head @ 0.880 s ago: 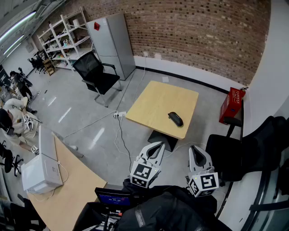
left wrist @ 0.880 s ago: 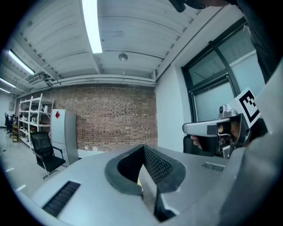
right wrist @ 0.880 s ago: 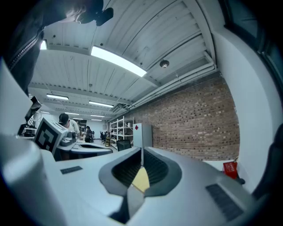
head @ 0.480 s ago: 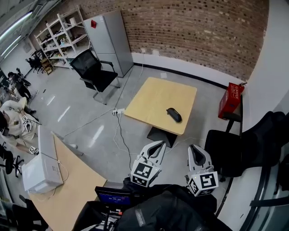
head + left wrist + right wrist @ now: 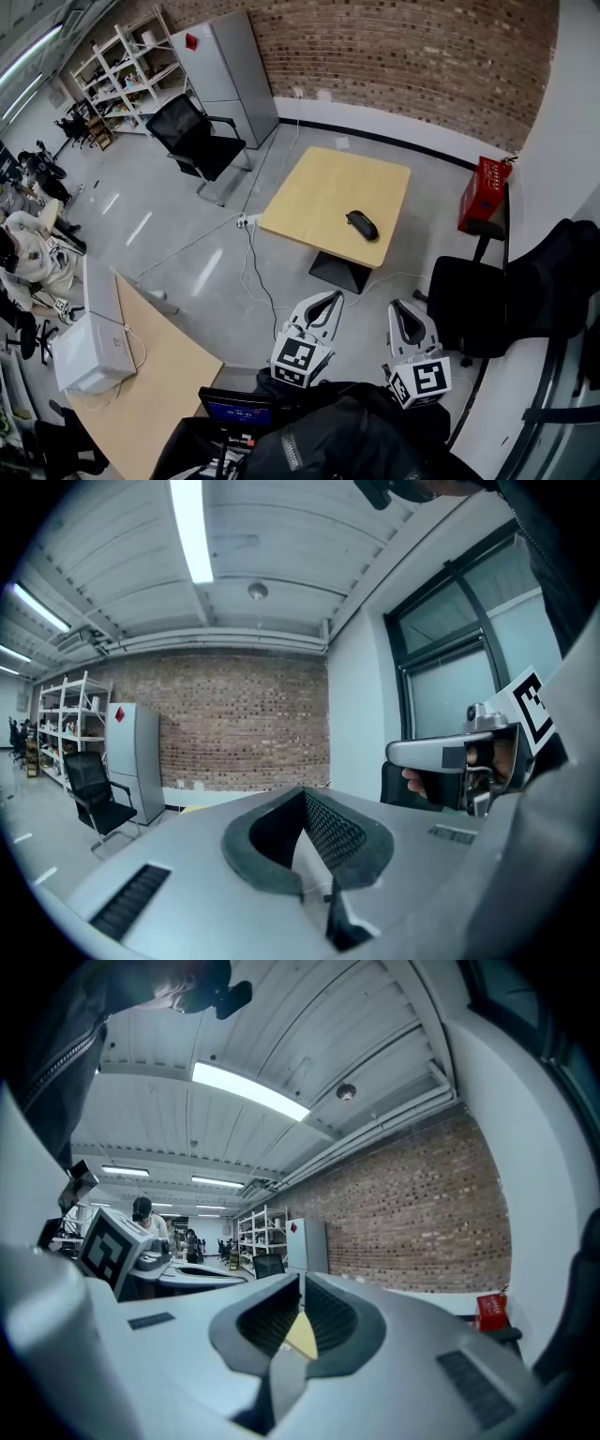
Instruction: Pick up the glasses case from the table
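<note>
The glasses case (image 5: 362, 225), dark and oval, lies near the right front of a square light-wood table (image 5: 319, 202) that stands some way off across the grey floor. Both grippers are held close to the person's body, well short of the table. The left gripper (image 5: 328, 300) points toward the table with its jaws together and nothing between them; in its own view its tip (image 5: 302, 794) stands against the brick wall. My right gripper (image 5: 401, 309) is beside it, also shut and empty (image 5: 300, 1281). A sliver of the wooden table (image 5: 302, 1335) shows through the gap behind its pads.
A black office chair (image 5: 197, 141) and a grey cabinet (image 5: 225, 80) stand left of the table, a red box (image 5: 483, 192) to its right. Another black chair (image 5: 487, 300) sits at the near right. Cables (image 5: 253, 272) cross the floor. A desk with a white box (image 5: 89, 352) is at the near left.
The table and the case sit slightly higher in the head view than before. Both grippers hold the same place in the picture and stay shut.
</note>
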Action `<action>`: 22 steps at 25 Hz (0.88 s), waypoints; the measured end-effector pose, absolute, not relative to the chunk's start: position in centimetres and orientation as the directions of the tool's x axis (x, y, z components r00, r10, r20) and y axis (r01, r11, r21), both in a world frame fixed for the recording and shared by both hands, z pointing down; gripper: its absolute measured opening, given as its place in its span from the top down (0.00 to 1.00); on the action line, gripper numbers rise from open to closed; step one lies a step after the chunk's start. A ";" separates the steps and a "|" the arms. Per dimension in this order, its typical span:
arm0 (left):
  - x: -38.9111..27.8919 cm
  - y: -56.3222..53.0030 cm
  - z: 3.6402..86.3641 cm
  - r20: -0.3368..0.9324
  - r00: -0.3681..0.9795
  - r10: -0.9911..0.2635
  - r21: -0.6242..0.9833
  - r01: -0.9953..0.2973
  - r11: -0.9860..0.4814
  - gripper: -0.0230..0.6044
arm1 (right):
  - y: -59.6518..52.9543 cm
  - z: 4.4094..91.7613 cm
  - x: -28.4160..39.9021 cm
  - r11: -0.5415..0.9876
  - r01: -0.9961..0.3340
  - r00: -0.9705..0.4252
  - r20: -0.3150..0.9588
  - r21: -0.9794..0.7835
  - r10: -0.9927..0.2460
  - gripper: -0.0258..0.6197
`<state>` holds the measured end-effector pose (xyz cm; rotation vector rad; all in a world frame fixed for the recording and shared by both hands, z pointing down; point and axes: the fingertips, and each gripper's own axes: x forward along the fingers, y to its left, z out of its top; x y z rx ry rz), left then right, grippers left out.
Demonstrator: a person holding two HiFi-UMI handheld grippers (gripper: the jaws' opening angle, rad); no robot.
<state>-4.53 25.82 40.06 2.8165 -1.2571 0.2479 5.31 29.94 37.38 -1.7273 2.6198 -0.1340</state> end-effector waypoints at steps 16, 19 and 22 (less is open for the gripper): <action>-2.6 28.6 42.9 0.216 0.621 -0.754 0.008 -0.773 -0.634 0.96 | 32.3 40.0 5.9 0.508 -0.855 -0.517 0.076 -0.107 -0.853 0.95; -2.1 28.8 43.0 0.214 0.634 -0.743 0.021 -0.763 -0.646 0.96 | 32.3 40.2 5.7 0.517 -0.849 -0.526 0.083 -0.107 -0.846 0.95; -2.1 28.2 43.2 0.212 0.634 -0.743 0.031 -0.765 -0.643 0.96 | 31.6 40.3 5.5 0.525 -0.845 -0.533 0.087 -0.101 -0.842 0.95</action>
